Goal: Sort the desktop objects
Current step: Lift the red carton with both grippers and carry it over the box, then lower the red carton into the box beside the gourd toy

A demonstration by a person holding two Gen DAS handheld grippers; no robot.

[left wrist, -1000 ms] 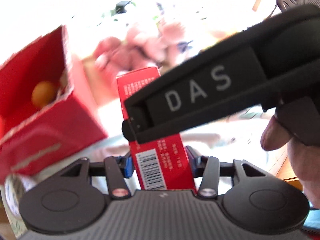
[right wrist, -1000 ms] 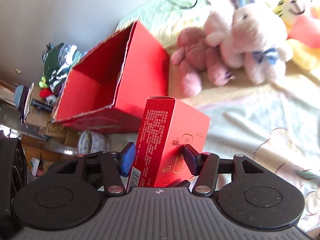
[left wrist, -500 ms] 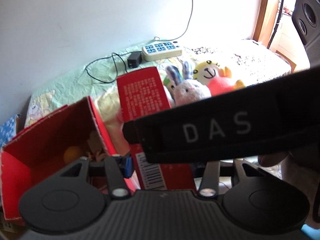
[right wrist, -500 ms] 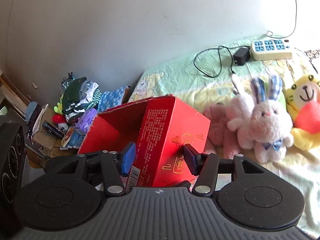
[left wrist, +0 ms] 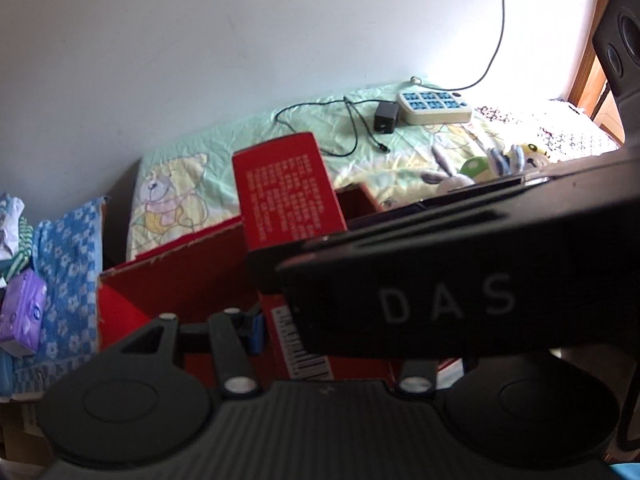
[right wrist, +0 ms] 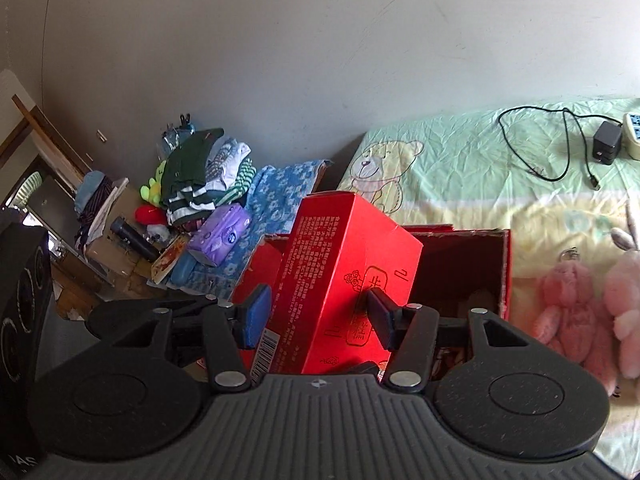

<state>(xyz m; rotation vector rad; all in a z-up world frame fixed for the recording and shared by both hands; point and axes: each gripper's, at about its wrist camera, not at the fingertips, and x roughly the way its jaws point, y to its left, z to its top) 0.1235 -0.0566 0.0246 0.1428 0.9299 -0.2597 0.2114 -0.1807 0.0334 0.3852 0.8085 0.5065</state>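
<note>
Both tongs gripping one red carton above the open red box

The left gripper (left wrist: 348, 332) and right gripper (right wrist: 316, 316) are clamping the red carton (right wrist: 344, 276); the open red box (right wrist: 506, 268) is sitting just beyond, bedsheet (right wrist: 460, 160) lying clear behind.

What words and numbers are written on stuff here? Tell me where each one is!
"DAS": white letters on the black right gripper, seen from the left wrist camera.
Small red box: white print, gold characters and barcode digits, all too small or blurred to read.
Purple packet: a round logo, unreadable.
</note>
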